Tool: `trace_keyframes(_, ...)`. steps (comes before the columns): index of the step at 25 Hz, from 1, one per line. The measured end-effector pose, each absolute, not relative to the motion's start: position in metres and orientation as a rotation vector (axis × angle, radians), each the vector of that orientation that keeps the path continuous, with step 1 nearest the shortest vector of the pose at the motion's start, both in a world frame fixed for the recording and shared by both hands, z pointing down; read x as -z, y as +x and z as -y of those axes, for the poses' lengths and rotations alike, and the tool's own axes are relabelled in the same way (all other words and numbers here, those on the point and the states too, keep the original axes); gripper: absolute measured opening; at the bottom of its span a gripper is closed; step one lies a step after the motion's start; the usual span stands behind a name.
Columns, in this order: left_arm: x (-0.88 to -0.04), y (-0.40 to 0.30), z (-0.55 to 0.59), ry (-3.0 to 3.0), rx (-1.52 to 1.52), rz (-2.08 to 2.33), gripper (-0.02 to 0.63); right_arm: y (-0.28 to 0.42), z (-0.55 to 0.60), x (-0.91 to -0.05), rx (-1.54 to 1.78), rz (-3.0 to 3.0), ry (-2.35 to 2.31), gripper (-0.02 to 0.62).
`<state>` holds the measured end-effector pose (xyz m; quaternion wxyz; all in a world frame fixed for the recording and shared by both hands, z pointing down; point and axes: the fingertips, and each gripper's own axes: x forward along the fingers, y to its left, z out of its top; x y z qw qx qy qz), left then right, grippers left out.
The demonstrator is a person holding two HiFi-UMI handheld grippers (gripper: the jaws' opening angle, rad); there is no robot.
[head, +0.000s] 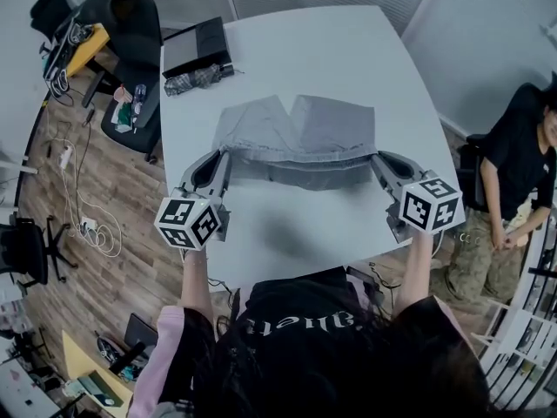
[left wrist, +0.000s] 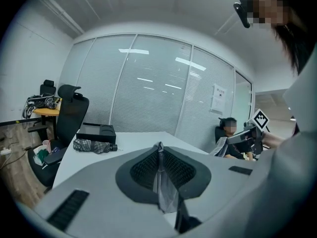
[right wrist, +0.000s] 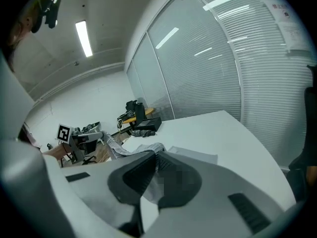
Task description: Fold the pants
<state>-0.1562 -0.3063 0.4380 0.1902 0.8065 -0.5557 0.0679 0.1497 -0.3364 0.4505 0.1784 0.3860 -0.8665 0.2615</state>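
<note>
Grey pants (head: 296, 133) lie on the white table (head: 287, 50), their near edge lifted off the surface and stretched between my two grippers. My left gripper (head: 228, 155) is shut on the left end of that edge; grey cloth (left wrist: 161, 180) shows pinched between its pads. My right gripper (head: 376, 157) is shut on the right end, with cloth (right wrist: 157, 175) clamped in its jaws. The raised edge casts a shadow on the table below. The far half of the pants still rests flat.
A black box (head: 197, 45) and a folded umbrella (head: 198, 78) sit at the table's far left corner. A black office chair (head: 130, 24) stands left of the table. A seated person (head: 513, 181) is at the right. Cables lie on the wooden floor.
</note>
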Motion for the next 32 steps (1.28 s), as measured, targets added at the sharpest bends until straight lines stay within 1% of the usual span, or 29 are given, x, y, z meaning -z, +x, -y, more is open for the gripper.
trace_keyframes(7, -0.463, -0.162, 0.369, 2.251, -0.311, 1.561, 0.048, 0.145, 0.411, -0.471, -0.751, 2.439, 1.056, 0.032)
trace_keyframes(19, -0.532, -0.184, 0.452, 2.127, -0.483, 1.556, 0.048, 0.128, 0.516, -0.544, -0.763, 2.353, 1.022, 0.032)
trace_keyframes(25, -0.585, -0.189, 0.456, 2.018, -0.574, 1.509, 0.049, 0.124, 0.522, -0.598, -0.761, 2.253, 0.989, 0.032)
trace_keyframes(32, -0.640, -0.193, 0.432, 1.881, -0.607, 1.455, 0.049, 0.130, 0.496, -0.653, -0.835, 2.157, 0.968, 0.034)
